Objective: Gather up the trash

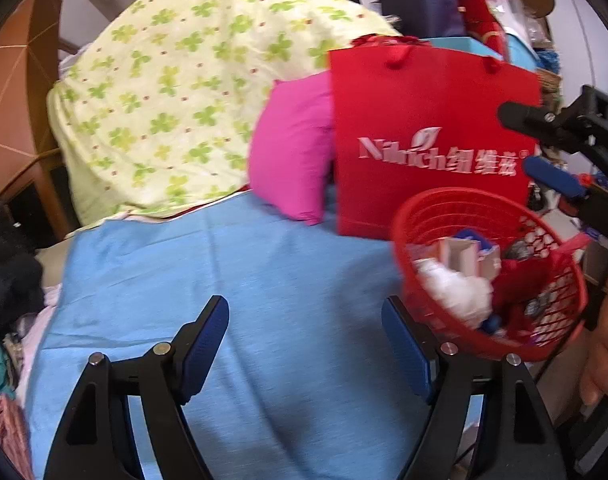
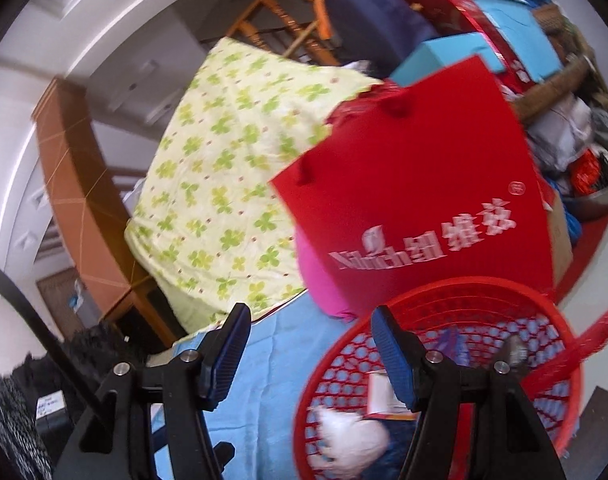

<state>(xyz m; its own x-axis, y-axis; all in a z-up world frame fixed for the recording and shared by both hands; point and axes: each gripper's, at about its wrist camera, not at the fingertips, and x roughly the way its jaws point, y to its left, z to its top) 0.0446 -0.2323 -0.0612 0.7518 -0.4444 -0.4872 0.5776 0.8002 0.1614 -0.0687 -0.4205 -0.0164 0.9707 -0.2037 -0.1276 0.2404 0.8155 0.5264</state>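
the left gripper (image 1: 305,354) hangs over a blue sheet (image 1: 224,280), its fingers (image 1: 206,344) spread wide with nothing between them. the right gripper (image 2: 309,356) is likewise wide open and empty, its right finger over the near left rim of the red basket (image 2: 559,312).

the basket sits on the sheet at the right in the left wrist view (image 1: 435,208). it holds the trash: a crumpled white wad (image 1: 455,288) at its near left side, a small pale box (image 1: 459,254) just behind the wad, and some red and dark bits farther right that are too blurred to name. in the right wrist view the wad (image 2: 347,436) lies at the near side of the basket and the box (image 2: 379,396) is partly hidden behind the right finger. a flat red strip (image 2: 583,344) leans across the basket's right rim.

just behind the basket a red paper bag (image 1: 431,120) with white lettering stands upright. a pink pillow (image 1: 292,148) lies to the bag's left, touching it, and a green clover quilt (image 1: 164,100) is heaped farther left and behind. in the left wrist view the right gripper (image 1: 555,152) shows at the right edge, above the basket's far rim, and part of a hand (image 1: 607,340) shows at the near right.
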